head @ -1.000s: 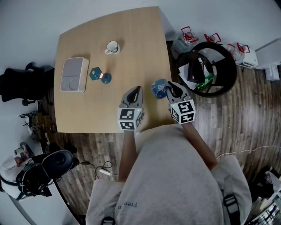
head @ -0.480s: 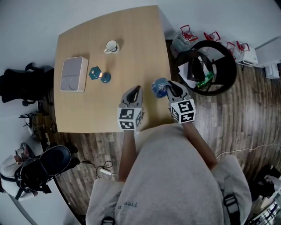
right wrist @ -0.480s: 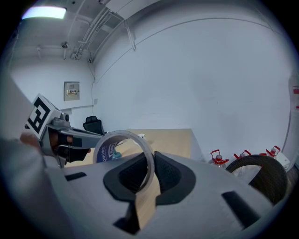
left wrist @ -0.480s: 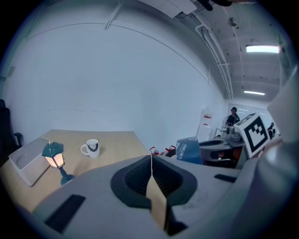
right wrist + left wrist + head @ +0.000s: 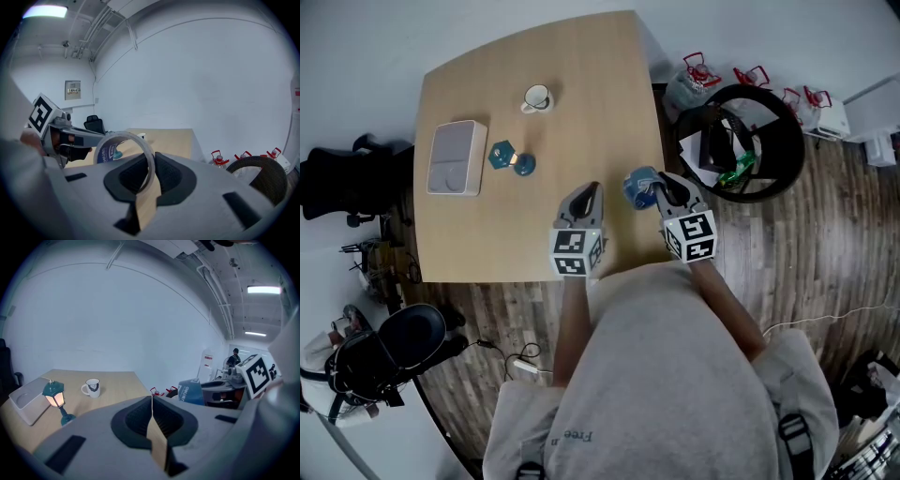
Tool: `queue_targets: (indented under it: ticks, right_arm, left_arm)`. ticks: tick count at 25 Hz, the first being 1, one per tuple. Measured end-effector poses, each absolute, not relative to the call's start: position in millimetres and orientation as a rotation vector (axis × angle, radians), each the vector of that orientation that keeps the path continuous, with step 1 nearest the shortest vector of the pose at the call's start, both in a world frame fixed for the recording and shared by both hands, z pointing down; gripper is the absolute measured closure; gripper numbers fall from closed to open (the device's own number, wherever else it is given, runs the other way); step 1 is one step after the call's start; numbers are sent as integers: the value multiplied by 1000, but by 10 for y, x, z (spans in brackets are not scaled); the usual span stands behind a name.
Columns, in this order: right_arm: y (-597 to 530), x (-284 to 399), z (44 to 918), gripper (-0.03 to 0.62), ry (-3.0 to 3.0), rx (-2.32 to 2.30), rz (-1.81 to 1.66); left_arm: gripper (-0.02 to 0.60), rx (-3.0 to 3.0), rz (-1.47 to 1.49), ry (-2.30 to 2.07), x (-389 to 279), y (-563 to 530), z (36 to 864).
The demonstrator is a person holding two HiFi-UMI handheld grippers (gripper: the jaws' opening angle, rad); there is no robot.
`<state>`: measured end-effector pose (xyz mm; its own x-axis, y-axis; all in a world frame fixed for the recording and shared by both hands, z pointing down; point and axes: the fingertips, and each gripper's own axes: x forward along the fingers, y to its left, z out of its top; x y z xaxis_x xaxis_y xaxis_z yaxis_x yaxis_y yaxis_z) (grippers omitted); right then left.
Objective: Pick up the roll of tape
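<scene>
1 tape roll clamped in right gripper; left gripper clenched, empty. On table: 1 mug, 1 lamp, 1 tray.

**What the room keeps from view**

From above, the right gripper covers the near side of the roll of tape. In the right gripper view, the roll's lower arc sinks out of sight between the jaws. The lettering on its blue core is too small to read. The emblem on the mug is a dark smudge. A far-off person is only a speck. The black chair is cut by the left edge.
</scene>
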<state>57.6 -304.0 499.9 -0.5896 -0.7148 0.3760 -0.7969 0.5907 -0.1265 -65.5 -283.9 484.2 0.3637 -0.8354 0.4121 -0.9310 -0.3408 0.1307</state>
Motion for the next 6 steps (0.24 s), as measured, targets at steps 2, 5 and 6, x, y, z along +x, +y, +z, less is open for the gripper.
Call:
queue_targets:
  ticks: [2, 5, 6]
  right_arm:
    - [-3037, 565, 5006, 549, -2534, 1236, 409]
    - [-3011, 552, 5023, 549, -2530, 1230, 408]
    - [-3002, 548, 5028, 549, -2529, 1228, 407]
  left_arm:
    - [574, 2287, 385, -1553, -670, -2836, 4843]
    - [574, 2289, 380, -1548, -665, -2820, 4850]
    - [574, 2291, 379, -1546, -662, -2815, 4853]
